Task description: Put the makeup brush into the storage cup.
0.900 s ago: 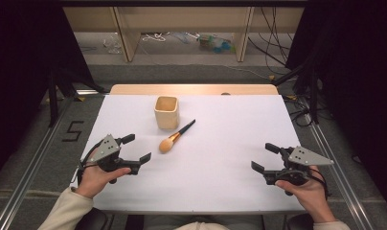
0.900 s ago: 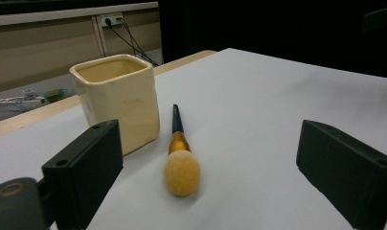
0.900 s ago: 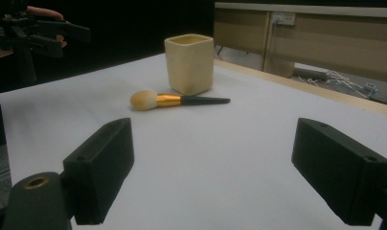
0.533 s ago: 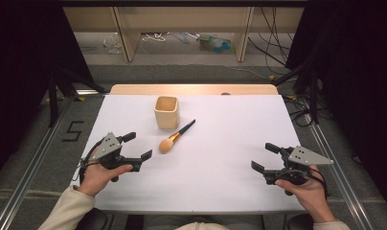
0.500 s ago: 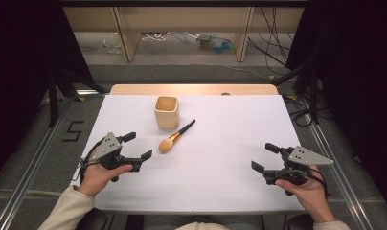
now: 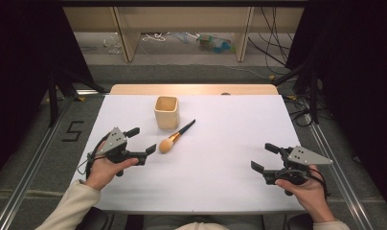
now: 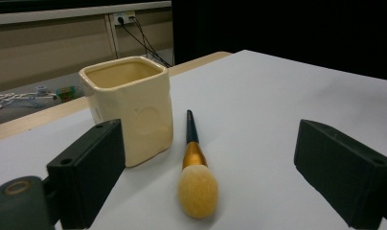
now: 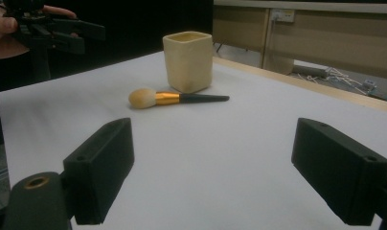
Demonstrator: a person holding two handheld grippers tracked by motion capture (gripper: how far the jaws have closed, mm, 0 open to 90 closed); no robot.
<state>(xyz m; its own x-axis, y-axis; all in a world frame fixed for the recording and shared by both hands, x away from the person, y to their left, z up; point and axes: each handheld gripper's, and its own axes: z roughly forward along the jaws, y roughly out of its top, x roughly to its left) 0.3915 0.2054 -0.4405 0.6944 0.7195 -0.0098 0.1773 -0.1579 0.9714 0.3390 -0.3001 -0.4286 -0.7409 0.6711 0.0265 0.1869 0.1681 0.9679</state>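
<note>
Left tool [image 6: 144, 140] hovering with jaws spread wide, makeup brush [image 6: 175, 137] lying at its three o'clock, right tool [image 6: 261, 158] resting released on tabletop [image 6: 230, 124], cup [image 6: 166, 112] standing at brush's eleven o'clock

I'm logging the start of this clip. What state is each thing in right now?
makeup brush: lying flat on the table, free, head toward the left gripper.
cup: upright, empty as far as visible.
left gripper: open, holding nothing, just short of the brush head.
right gripper: open, holding nothing.
</note>
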